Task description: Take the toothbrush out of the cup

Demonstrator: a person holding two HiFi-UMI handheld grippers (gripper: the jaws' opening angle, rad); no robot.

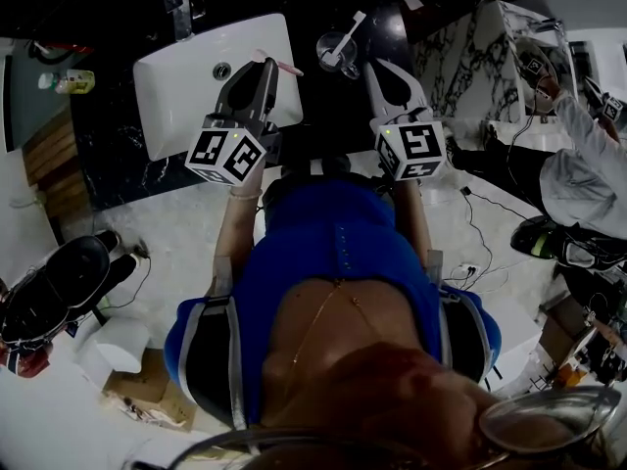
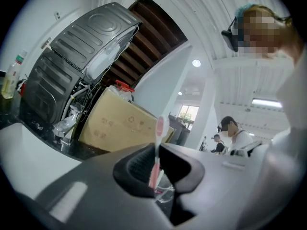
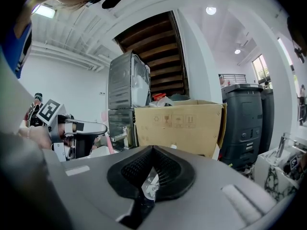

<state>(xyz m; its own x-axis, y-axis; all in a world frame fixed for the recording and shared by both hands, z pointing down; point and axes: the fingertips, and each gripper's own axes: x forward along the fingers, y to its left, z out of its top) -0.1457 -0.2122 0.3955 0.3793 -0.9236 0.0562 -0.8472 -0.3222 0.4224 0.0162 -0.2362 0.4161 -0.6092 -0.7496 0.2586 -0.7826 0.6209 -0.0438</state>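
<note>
My left gripper (image 1: 263, 65) hovers over the right edge of the white basin (image 1: 186, 86), shut on a pink toothbrush (image 1: 281, 66). In the left gripper view that pink toothbrush (image 2: 157, 150) stands upright between the pads, head up, with my left gripper (image 2: 156, 169) pinching its handle. A clear cup (image 1: 331, 49) stands on the black counter (image 1: 323, 116) just right of it, and a white toothbrush (image 1: 351, 25) leans out of it. My right gripper (image 1: 377, 67) sits just right of the cup, apart from it. Seen in its own view, my right gripper (image 3: 152, 169) is shut with nothing held.
A faucet (image 1: 177, 8) rises behind the basin and a small bottle (image 1: 67, 81) lies at the far left. A marbled cabinet (image 1: 480, 57) and another person (image 1: 588, 164) are to the right. Ahead in the right gripper view are a cardboard box (image 3: 180, 123) and dark bins (image 3: 247, 123).
</note>
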